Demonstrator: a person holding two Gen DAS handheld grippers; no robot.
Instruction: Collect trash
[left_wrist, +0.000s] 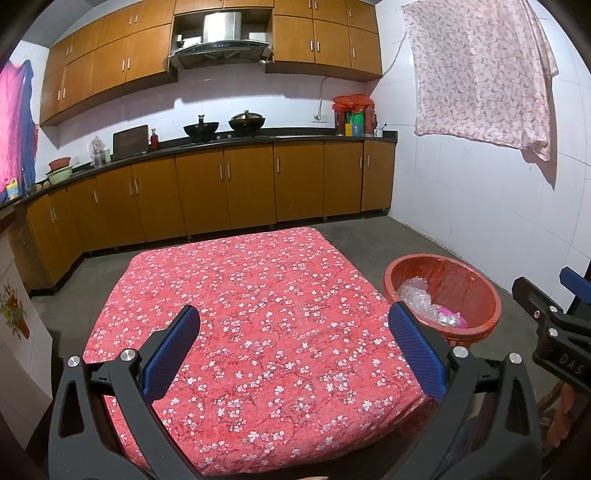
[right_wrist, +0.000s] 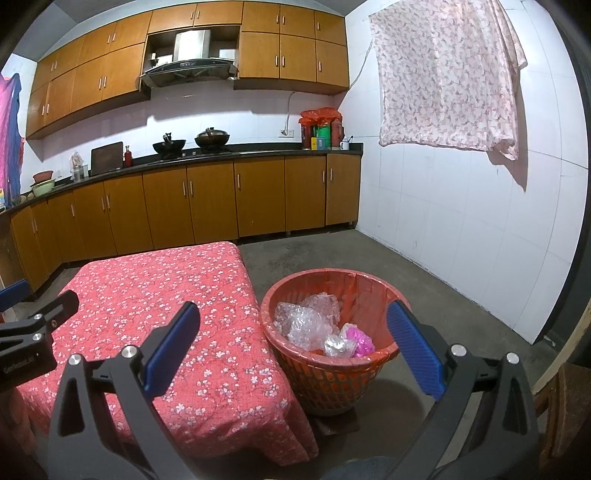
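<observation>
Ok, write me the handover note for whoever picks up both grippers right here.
Left gripper: open, empty, above the table.
Right gripper: open, empty, held near the red basket.
Basket stands on the floor to the right of the table and holds bubble wrap, a silvery wrapper and pink plastic.
Done: that trash is in. Left: no trash shows on the floral cloth; check out of view.

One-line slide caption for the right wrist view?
Open right gripper above red basket holding bubble wrap, beside the floral-covered table.
</observation>
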